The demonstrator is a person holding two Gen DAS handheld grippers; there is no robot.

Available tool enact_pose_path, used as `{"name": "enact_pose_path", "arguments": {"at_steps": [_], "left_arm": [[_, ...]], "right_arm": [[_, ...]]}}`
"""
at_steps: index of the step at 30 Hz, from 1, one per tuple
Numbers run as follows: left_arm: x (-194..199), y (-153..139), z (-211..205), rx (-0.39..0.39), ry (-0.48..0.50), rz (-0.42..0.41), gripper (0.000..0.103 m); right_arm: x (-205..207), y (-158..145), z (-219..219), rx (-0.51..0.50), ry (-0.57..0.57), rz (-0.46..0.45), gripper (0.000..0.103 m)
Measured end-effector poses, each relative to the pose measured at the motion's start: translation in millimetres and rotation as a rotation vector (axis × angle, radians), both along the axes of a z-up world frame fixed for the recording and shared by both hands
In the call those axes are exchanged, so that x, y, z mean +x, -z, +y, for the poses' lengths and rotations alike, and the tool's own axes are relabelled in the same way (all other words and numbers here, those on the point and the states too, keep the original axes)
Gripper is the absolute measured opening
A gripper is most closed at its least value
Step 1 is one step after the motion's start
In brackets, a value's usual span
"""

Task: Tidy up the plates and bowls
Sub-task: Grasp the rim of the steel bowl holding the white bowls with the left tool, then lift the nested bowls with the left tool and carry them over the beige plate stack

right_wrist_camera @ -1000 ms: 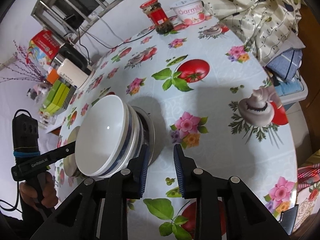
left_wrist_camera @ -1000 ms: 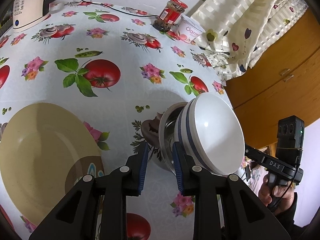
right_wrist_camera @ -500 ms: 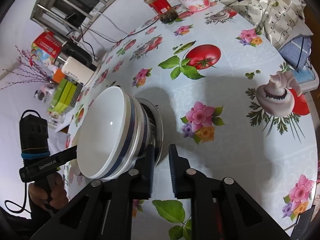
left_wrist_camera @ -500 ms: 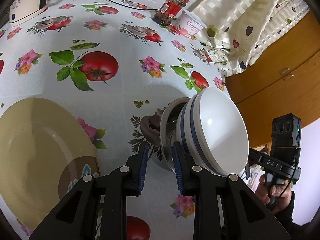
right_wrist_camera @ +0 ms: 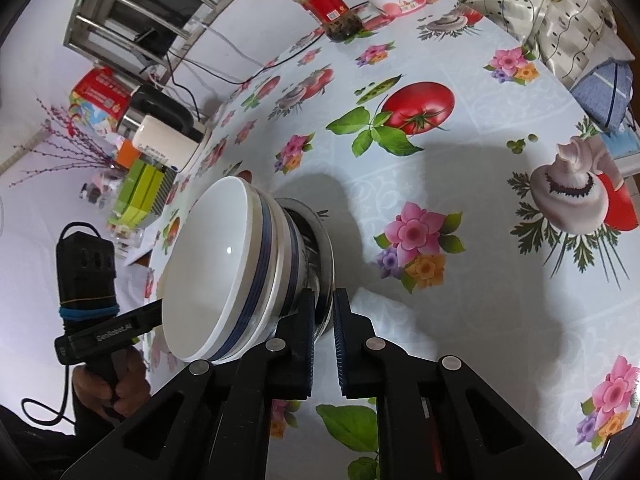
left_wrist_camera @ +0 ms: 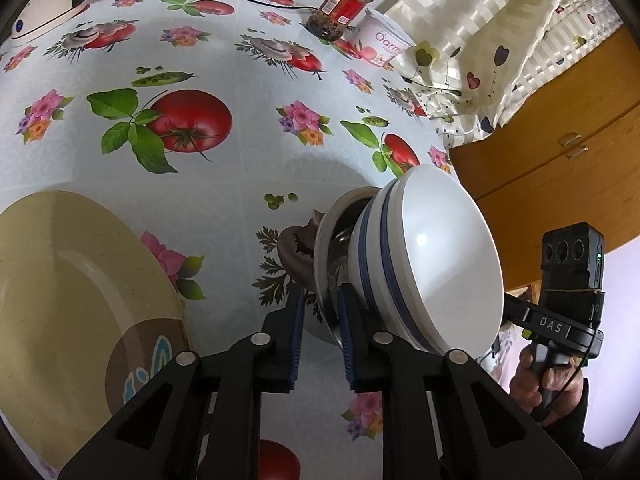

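On tablecloth [left_wrist_camera: 224,208], centre: bowl stack (white bowls [left_wrist_camera: 444,264] nested in steel bowl [left_wrist_camera: 326,248]). Left gripper [left_wrist_camera: 320,300] jaws closing over steel rim at 9 o'clock side; right gripper [right_wrist_camera: 323,300] clenched on rim at 3 o'clock side. Tan plate [left_wrist_camera: 60,288] lies well apart, 9 o'clock.

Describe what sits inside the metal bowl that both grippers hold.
White bowls with blue stripes sit nested inside the metal bowl; at least two rims show. They cover the metal bowl's inside almost fully, so its bottom cannot be seen.
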State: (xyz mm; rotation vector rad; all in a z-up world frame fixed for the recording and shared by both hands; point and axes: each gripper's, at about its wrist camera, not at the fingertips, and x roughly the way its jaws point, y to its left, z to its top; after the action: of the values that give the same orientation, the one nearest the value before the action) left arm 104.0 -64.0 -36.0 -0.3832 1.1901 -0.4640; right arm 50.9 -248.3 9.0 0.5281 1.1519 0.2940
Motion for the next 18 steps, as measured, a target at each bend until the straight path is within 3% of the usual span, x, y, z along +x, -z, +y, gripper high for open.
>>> {"name": "enact_pose_path", "arguments": {"at_steps": [18], "left_arm": [[-3.4, -4.0, -3.2, 0.025, 0.015, -0.039, 0.011]], "right_arm": [[0.9, 6.1, -5.2, 0.09, 0.01, 0.005, 0.011]]}}
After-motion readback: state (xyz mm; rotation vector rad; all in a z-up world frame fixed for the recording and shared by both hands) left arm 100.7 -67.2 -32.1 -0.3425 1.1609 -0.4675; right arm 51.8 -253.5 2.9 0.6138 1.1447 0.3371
